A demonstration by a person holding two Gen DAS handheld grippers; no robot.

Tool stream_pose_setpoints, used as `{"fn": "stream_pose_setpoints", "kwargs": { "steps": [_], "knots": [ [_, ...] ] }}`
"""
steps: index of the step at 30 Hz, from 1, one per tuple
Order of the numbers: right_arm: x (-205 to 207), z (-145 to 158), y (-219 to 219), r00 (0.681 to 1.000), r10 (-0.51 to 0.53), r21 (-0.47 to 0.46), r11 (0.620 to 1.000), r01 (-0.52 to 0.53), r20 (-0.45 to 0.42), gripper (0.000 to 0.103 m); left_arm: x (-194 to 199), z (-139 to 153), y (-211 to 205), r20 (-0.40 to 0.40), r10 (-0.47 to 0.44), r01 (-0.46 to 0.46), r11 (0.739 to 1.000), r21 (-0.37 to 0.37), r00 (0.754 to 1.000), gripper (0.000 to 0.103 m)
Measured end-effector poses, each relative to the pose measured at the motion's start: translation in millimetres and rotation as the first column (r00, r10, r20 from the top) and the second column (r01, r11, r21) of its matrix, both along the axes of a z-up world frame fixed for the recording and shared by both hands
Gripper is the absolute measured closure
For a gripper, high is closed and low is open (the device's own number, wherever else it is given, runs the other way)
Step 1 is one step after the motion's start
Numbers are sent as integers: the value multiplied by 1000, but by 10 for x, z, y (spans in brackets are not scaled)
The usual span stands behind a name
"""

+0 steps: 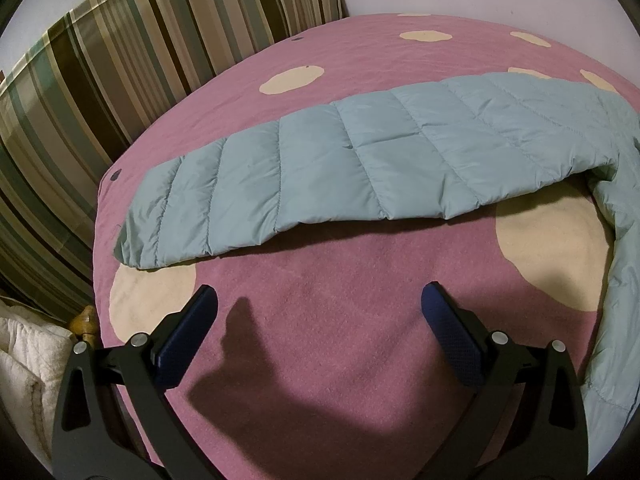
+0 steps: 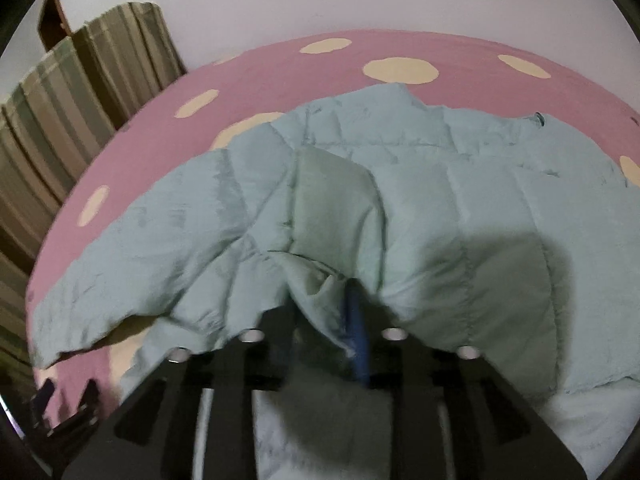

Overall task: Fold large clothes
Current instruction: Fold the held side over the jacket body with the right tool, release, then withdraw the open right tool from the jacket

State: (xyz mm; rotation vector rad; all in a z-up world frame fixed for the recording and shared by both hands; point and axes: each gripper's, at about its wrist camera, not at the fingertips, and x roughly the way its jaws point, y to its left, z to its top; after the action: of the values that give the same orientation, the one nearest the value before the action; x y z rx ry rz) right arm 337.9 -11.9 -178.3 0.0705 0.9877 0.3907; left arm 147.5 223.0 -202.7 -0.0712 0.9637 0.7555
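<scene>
A pale blue quilted puffer jacket (image 1: 360, 164) lies on a pink bedspread with cream dots (image 1: 320, 340). In the left wrist view one sleeve stretches flat across the bed, cuff to the left. My left gripper (image 1: 320, 308) is open and empty, hovering over bare bedspread just in front of the sleeve. In the right wrist view the jacket (image 2: 460, 208) is bunched up and partly lifted. My right gripper (image 2: 336, 304) is shut on a fold of the jacket, with fabric draped over its fingers. The left gripper's fingers (image 2: 68, 400) show at the lower left.
A striped curtain (image 1: 100, 80) hangs to the left of the bed, also in the right wrist view (image 2: 72, 120). A white quilted item (image 1: 28, 368) lies by the bed's left edge. A plain wall (image 2: 320, 0) is behind the bed.
</scene>
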Motion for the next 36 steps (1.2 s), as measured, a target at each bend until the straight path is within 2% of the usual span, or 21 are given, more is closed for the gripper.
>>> {"fn": "stream_pose_setpoints", "kwargs": {
  "steps": [3, 5, 6, 8, 10, 13, 16, 19, 21, 25, 27, 30, 33, 36],
  "knots": [
    [-204, 245, -269, 999, 10, 55, 998, -12, 36, 65, -3, 2, -3, -1, 0, 0, 1000, 3, 1000, 2],
    [-309, 417, -573, 997, -20, 77, 997, 14, 73, 66, -3, 3, 2, -1, 0, 0, 1000, 3, 1000, 2],
    [-339, 482, -720, 995, -42, 73, 997, 35, 92, 67, -5, 3, 4, -1, 0, 0, 1000, 2, 1000, 2],
    [-377, 602, -1180, 984, -117, 45, 993, 112, 134, 79, -2, 6, 2, -2, 0, 0, 1000, 4, 1000, 2],
    [-355, 601, -1634, 970, -204, 31, 979, 201, 131, 83, 0, 8, 1, -4, -1, 1, 1000, 7, 1000, 2],
    [-284, 469, -2326, 934, -347, 65, 937, 343, 80, 85, 3, 15, -6, -9, -1, 1, 1000, 17, 1000, 2],
    [-187, 170, -2736, 914, -405, 57, 913, 404, -4, 85, 10, 18, -17, -16, -2, 3, 1000, 30, 1000, 2],
    [-72, -168, -2841, 908, -410, 45, 909, 415, -87, 90, 29, 20, -45, -23, -3, 4, 999, 47, 1000, 2],
    [-28, -321, -2846, 908, -406, 50, 910, 412, -101, 91, 40, 18, -63, -28, -3, 4, 998, 55, 1000, 2],
    [-13, -184, -2845, 909, -403, 75, 908, 411, -103, 90, 52, 21, -77, -34, -3, 5, 998, 69, 999, 2],
    [-11, -5, -2885, 908, -414, 112, 901, 419, -65, 90, 53, 18, -71, -35, -3, 5, 998, 68, 999, 2],
    [135, 103, -3002, 899, -437, 137, 889, 437, -33, 87, 53, 20, -86, -35, -3, 5, 997, 74, 999, 2],
    [332, 47, -3042, 893, -449, 123, 885, 449, -28, 87, 56, 7, -84, -38, -3, 6, 997, 77, 999, 2],
    [584, -186, -3050, 888, -454, 70, 886, 459, -73, 87, 65, 0, -107, -40, -3, 6, 996, 84, 999, 2]
  ]
}}
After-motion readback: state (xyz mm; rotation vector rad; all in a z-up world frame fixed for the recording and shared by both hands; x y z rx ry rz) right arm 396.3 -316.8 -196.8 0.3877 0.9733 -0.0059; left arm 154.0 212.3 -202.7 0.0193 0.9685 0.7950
